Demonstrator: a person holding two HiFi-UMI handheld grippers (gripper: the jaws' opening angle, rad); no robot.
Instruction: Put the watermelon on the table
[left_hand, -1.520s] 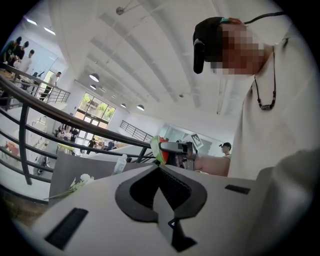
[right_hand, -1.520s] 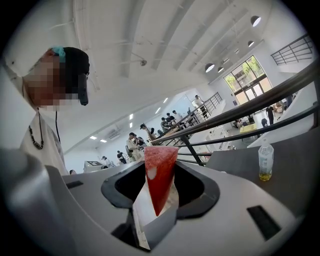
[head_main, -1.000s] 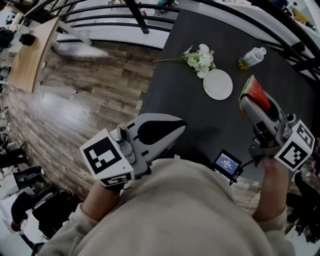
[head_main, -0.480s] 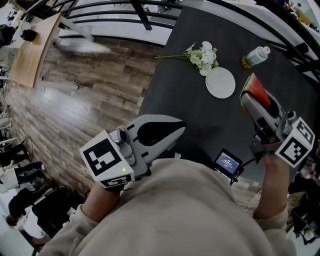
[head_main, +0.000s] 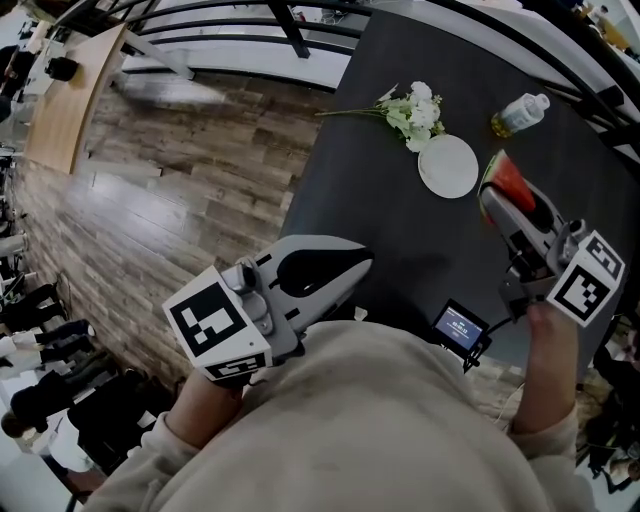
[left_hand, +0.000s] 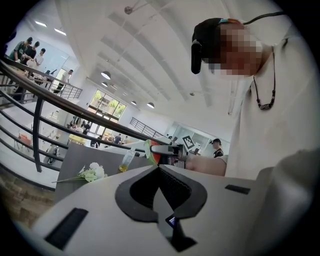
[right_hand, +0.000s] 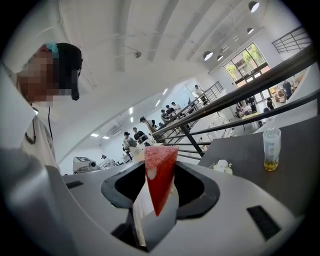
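A wedge of watermelon (head_main: 508, 181), red flesh with a green rind, is clamped between the jaws of my right gripper (head_main: 500, 207), above the right part of the dark grey table (head_main: 380, 205). In the right gripper view the slice (right_hand: 161, 172) stands point down between the two pads, with the right gripper (right_hand: 159, 194) shut on it. My left gripper (head_main: 366, 263) hovers at the table's near edge, its jaws together and holding nothing. In the left gripper view, the left gripper (left_hand: 159, 168) has its tips touching, and the slice (left_hand: 151, 151) shows far off.
A white round plate (head_main: 448, 166) lies on the table left of the slice. A bunch of white flowers (head_main: 417, 109) and a small bottle of yellow liquid (head_main: 522, 112) sit farther back. A small screen device (head_main: 461, 327) hangs by the near edge. Wood floor and railings lie left.
My right gripper has sunk slightly with the watermelon slice still in it. The left gripper has stayed where it was.
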